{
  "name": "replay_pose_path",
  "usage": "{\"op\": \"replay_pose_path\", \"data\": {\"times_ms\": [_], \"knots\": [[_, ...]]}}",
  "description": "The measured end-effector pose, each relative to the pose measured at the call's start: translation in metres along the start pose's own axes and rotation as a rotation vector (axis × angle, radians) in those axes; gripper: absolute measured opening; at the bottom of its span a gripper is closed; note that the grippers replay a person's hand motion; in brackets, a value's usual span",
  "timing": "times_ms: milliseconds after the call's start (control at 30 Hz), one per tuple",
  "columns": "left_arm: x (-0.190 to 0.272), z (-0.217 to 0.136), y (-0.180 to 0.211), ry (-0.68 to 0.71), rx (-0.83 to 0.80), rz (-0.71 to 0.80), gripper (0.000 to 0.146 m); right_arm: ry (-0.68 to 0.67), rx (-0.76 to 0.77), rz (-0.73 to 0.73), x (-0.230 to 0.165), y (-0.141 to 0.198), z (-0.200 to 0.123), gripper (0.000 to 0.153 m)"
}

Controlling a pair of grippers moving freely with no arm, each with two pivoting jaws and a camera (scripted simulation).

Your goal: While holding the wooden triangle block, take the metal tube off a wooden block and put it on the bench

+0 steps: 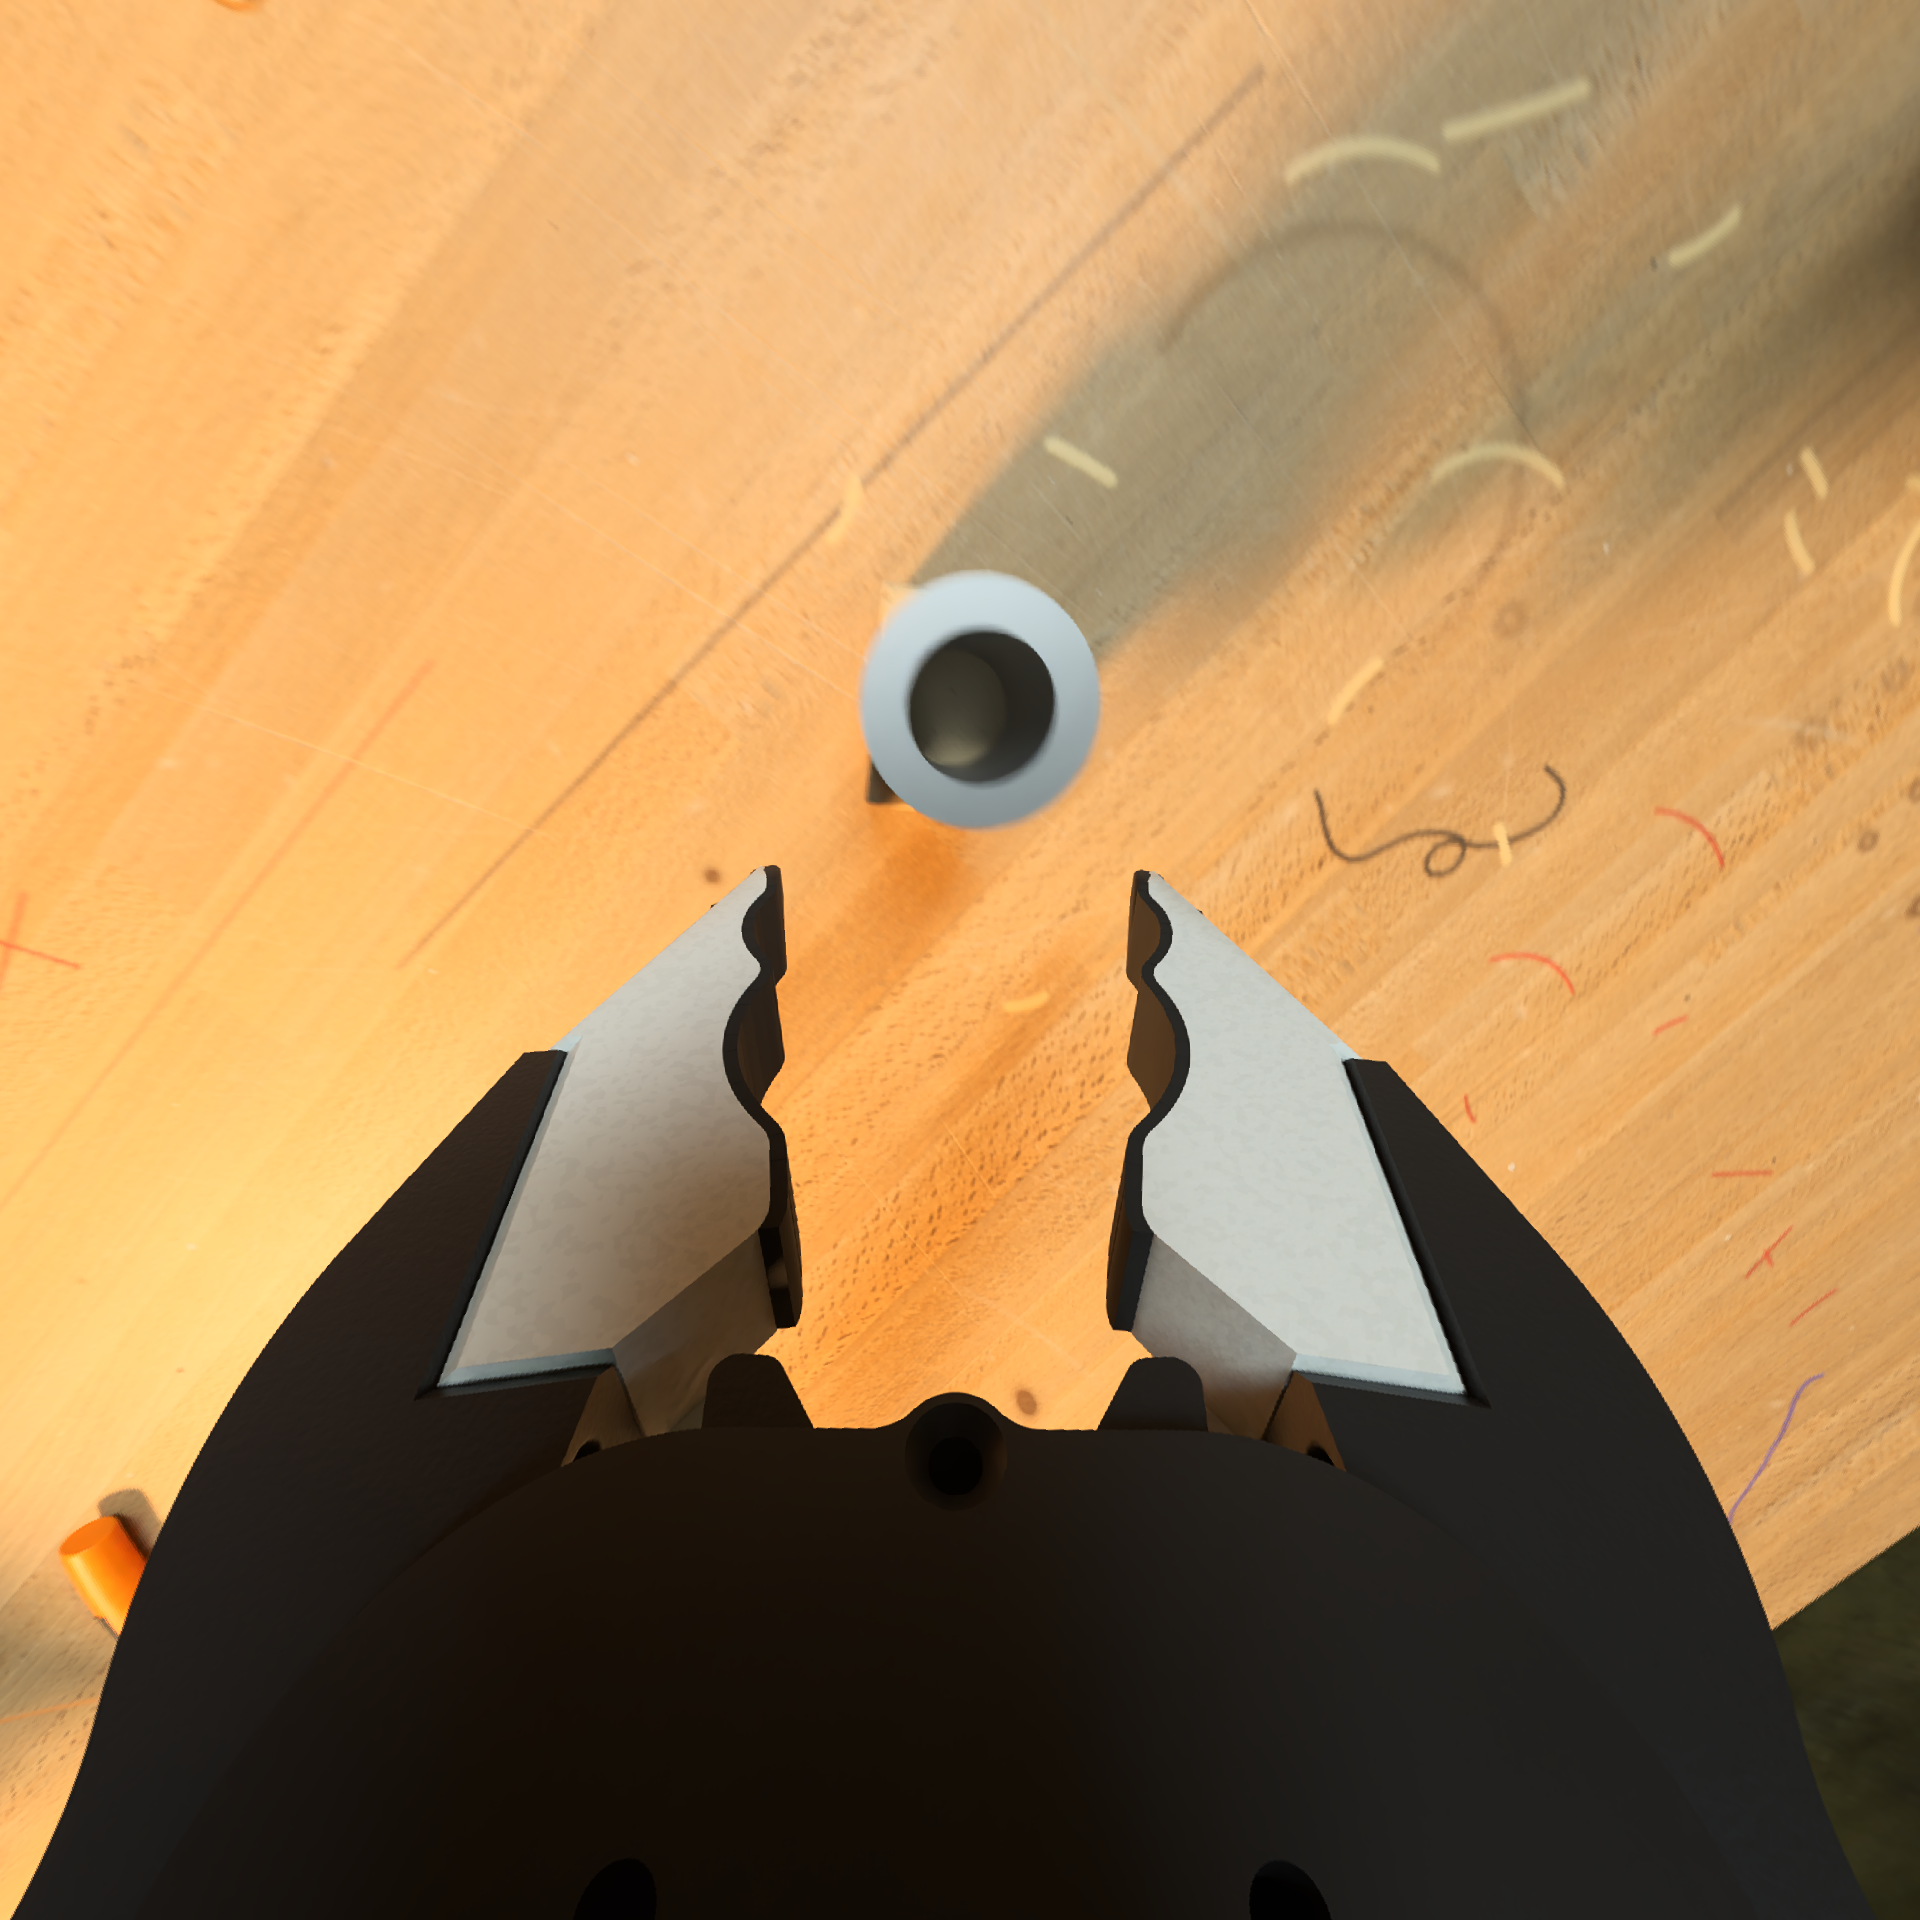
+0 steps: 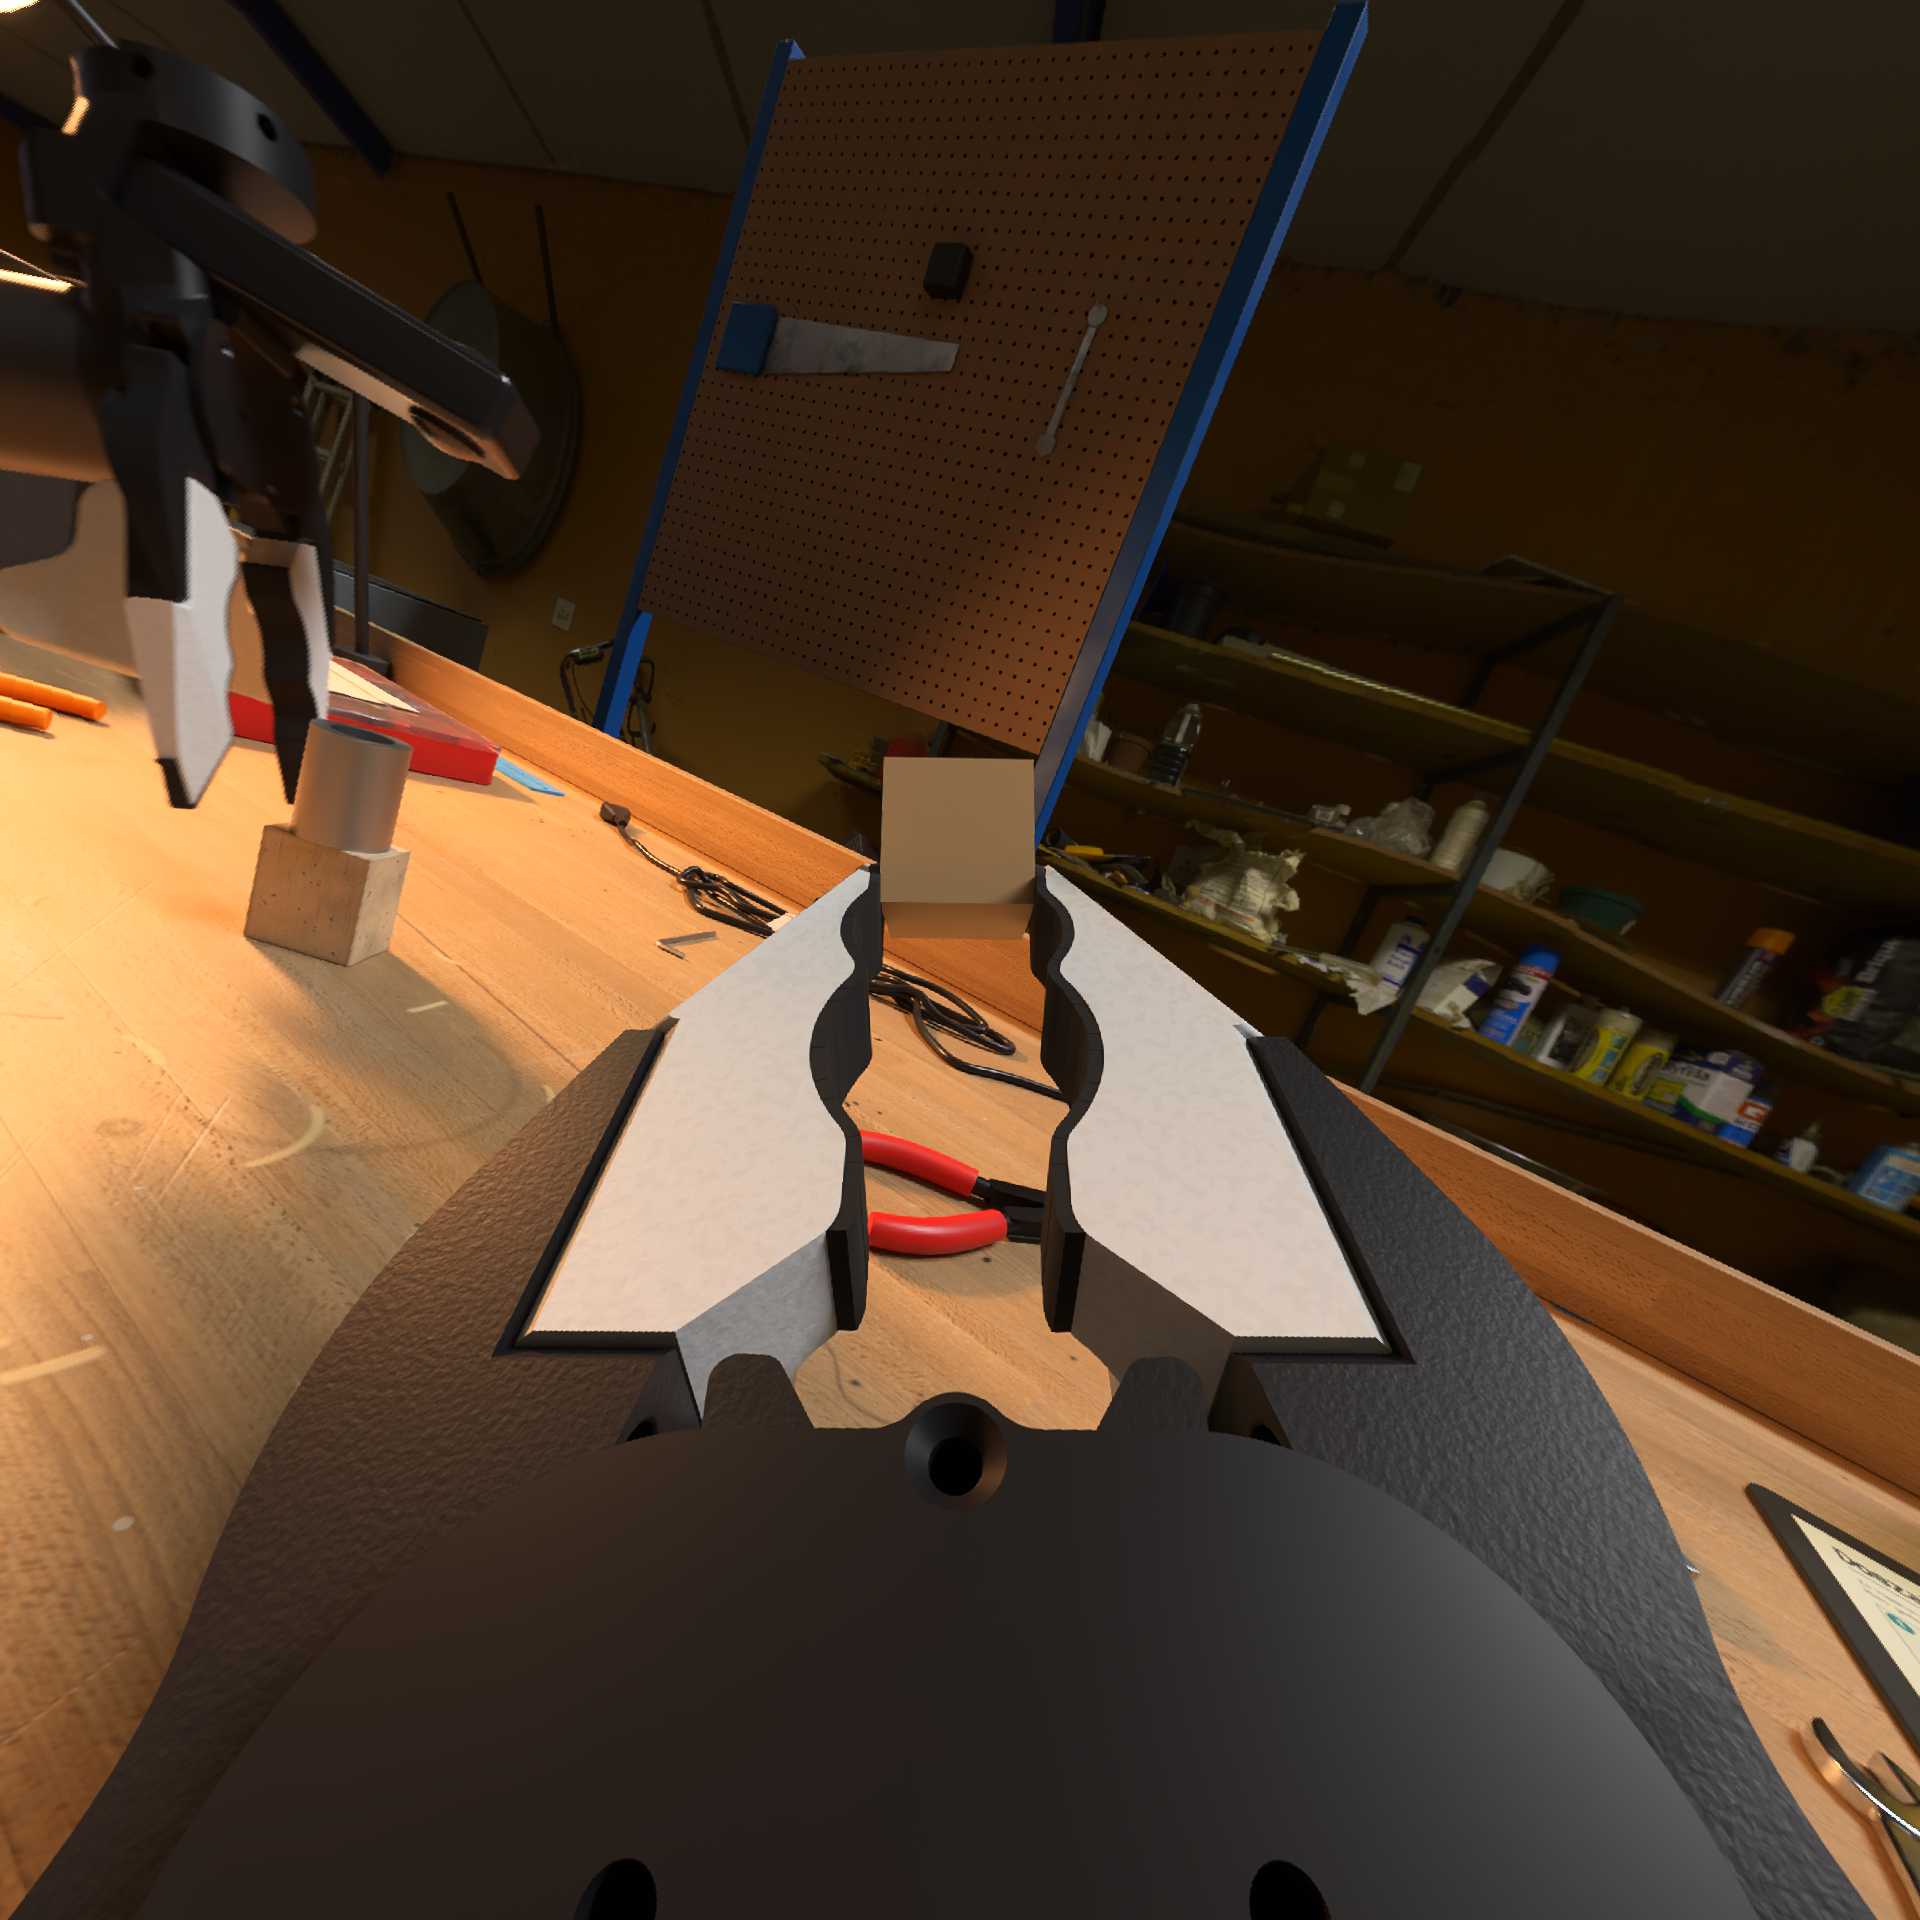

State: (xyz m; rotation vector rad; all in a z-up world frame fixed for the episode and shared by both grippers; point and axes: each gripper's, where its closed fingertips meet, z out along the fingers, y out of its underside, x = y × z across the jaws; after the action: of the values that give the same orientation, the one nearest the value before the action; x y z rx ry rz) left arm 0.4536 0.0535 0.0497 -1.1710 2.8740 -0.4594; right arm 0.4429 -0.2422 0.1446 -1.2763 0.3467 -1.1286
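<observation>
The metal tube (image 1: 979, 698) stands upright on a pale wooden block (image 2: 324, 894); the left wrist view looks straight down its bore, and the tube hides almost all of the block there. It also shows in the right wrist view (image 2: 351, 787). My left gripper (image 1: 956, 878) is open and empty, pointing down, its fingertips just beside and above the tube's rim; it shows in the right wrist view too (image 2: 241, 795). My right gripper (image 2: 956, 883) is shut on the wooden triangle block (image 2: 956, 836), held in the air above the bench (image 2: 208, 1195).
Red-handled pliers (image 2: 930, 1195) and a black cable (image 2: 935, 1013) lie on the bench under my right gripper. A red tray (image 2: 436, 748) and orange pegs (image 2: 52, 707) lie behind the tube. A pegboard (image 2: 966, 416) stands at the back, shelves (image 2: 1455, 935) to the right. An orange peg (image 1: 99, 1569) lies nearby.
</observation>
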Motion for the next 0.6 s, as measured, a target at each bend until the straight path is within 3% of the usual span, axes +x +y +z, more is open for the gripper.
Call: {"op": "replay_pose_path", "data": {"times_ms": [133,333,400,500,600], "knots": [[0.018,-0.002,0.021,0.05,0.018,0.009,0.068,-0.003,0.0,0.009,-0.001,0.0,-0.001,0.027],[0.042,-0.019,0.061,0.125,-0.096,-0.017,0.072,-0.007,-0.008,0.017,-0.001,0.002,0.0,0.027],[0.041,-0.03,0.046,0.113,0.004,-0.006,0.07,-0.005,-0.011,0.018,-0.001,0.003,0.001,0.027],[0.026,-0.043,0.009,-0.024,0.181,0.046,0.062,-0.003,-0.017,0.017,-0.001,0.004,0.002,0.027],[0.015,-0.03,-0.006,-0.106,0.124,0.129,0.063,0.0,-0.019,0.014,0.0,0.004,0.001,0.027]]}}
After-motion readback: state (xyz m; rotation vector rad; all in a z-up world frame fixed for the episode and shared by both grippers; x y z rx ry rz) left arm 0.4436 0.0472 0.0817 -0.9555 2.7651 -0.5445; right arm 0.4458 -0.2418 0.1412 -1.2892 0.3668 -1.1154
